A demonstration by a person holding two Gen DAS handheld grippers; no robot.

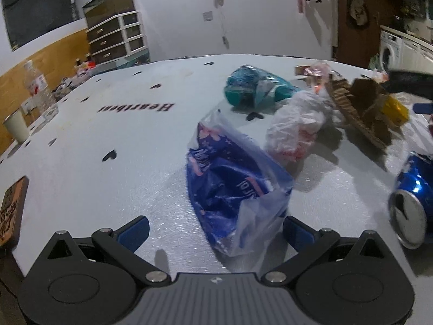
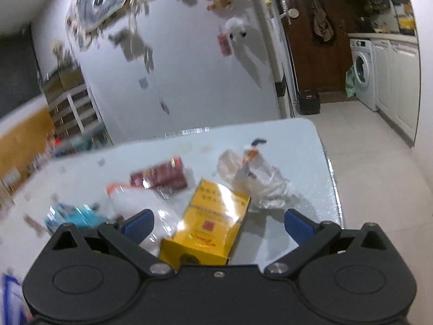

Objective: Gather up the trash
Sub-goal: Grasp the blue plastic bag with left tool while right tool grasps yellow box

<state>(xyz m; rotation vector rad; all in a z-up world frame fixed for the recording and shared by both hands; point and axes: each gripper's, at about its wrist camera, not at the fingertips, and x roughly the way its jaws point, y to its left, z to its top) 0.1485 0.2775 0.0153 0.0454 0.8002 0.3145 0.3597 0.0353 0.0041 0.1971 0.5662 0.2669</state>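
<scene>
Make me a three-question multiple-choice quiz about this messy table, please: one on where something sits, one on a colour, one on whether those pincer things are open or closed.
1. In the left wrist view, where does the blue drink can lie?
A. at the right edge of the view
B. beside the paper cup on the left
C. on the floor

2. What colour is the small carton between the right gripper's jaws?
A. green
B. yellow
C. black

3. How do the left gripper's jaws stand?
A. shut on the can
B. shut on a bottle
C. open, either side of the blue plastic bag

Answers:
1. A: the blue drink can lies on its side on the table, far right.
2. B: the carton is yellow, seen ahead of the right gripper.
3. C: the left gripper has its jaws spread wide, with the blue plastic bag between them, ungripped.
</scene>
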